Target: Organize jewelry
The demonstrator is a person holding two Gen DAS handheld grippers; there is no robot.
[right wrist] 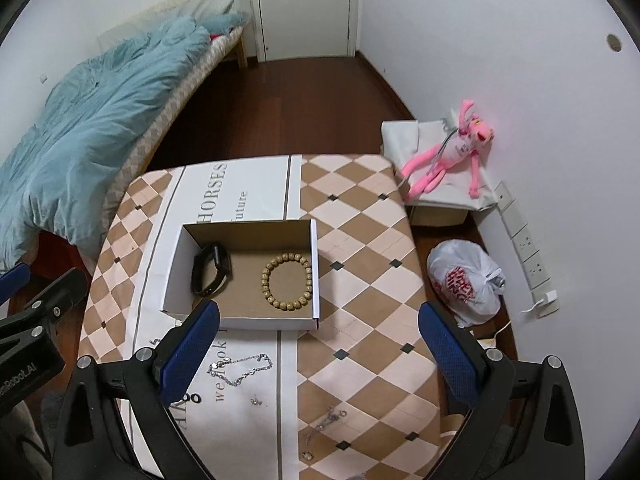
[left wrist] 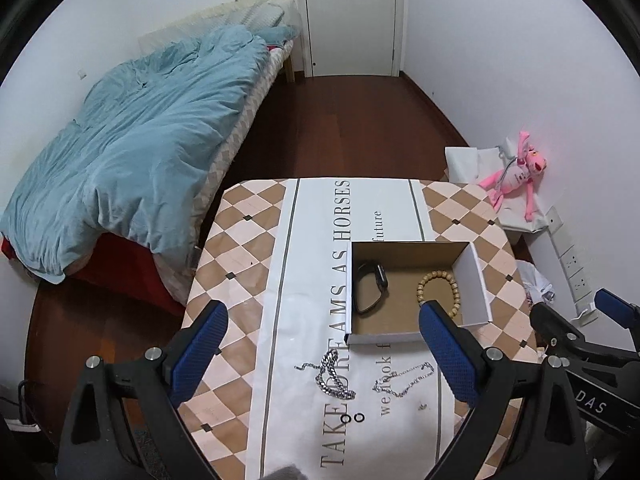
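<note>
So the box (right wrist: 240, 276) sits around the middle of the bench (right wrist: 360, 240), on the white printed runner (left wrist: 312, 240), and it's already got 2 things in it: a black watch (right wrist: 210, 274) on the box's left side and a wooden bead bracelet (right wrist: 287, 282) on its right, well apart from each other. I'd call that maybe a third of the job done.

What's left is all out on the bench toward the near edge. There's a chunky silver chain (left wrist: 334, 376) just in front of the box, a thinner chain (left wrist: 404, 380) beside it to the right, and 2 small dark rings (left wrist: 354, 418) a bit nearer still. From the right wrist view there's also a tiny earring-looking bit (right wrist: 256, 401) and another fine necklace (right wrist: 324, 426) lying on the checkered part by the near right corner. It's hard to tell exactly what those small bits are.

Left gripper (left wrist: 322, 354) hangs over the near edge with its fingers spread wide and empty, the chunky chain roughly between them. Right gripper (right wrist: 320, 350) is the same deal, wide apart and holding nothing, hovering in front of the box's near wall. My guess is the chunky chain goes in next.
</note>
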